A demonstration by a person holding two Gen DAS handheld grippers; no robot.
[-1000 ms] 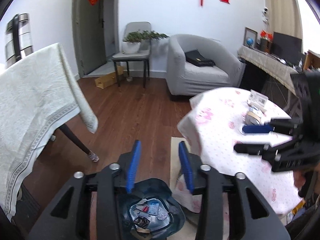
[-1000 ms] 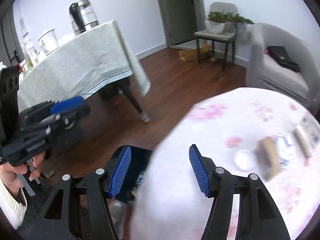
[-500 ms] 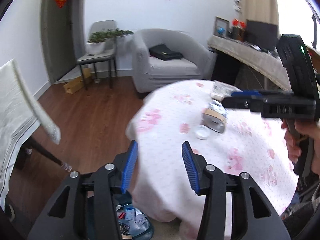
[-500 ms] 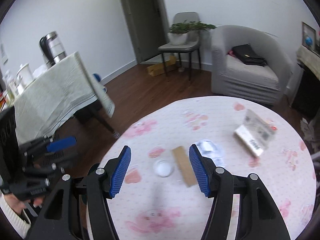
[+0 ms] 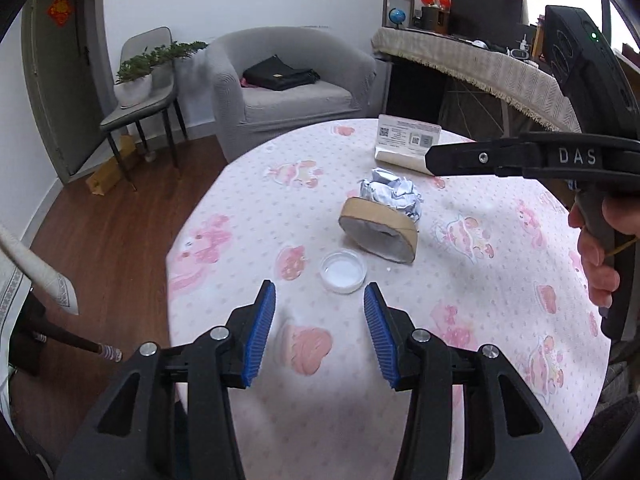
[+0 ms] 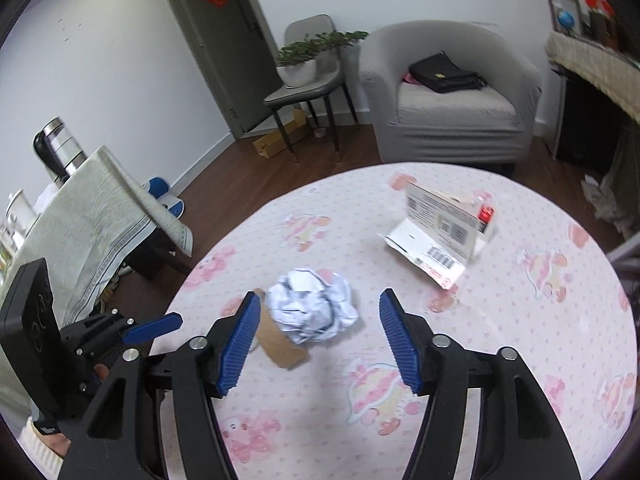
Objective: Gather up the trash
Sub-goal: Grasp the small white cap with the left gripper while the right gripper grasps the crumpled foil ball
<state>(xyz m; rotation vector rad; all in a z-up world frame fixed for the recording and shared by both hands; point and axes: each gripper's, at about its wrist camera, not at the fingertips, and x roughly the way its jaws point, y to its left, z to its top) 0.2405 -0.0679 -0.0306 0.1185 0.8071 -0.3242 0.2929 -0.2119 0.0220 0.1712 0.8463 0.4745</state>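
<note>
On the round table with a pink-patterned cloth [image 5: 460,320] lie a small white plastic lid [image 5: 343,271], a flattened cardboard tape-roll core [image 5: 378,230], a crumpled white paper ball [image 5: 394,192] and an opened white carton [image 5: 408,144]. My left gripper [image 5: 320,322] is open and empty, just short of the lid. My right gripper [image 6: 320,336] is open and empty, its jaws either side of the paper ball [image 6: 312,306], above the table. The cardboard core [image 6: 278,340] lies by its left finger. The carton [image 6: 440,236] stands further back.
A grey armchair [image 5: 288,88] with a black bag, a chair with a potted plant [image 5: 140,84] and a cloth-covered side table [image 6: 92,216] stand around. A long cloth-covered desk [image 5: 480,64] runs at the right. Wooden floor [image 5: 112,220] lies to the left.
Both grippers swung up from the trash bin on the floor and moved over the round table. The bin has left view. The right gripper now frames the paper ball.
</note>
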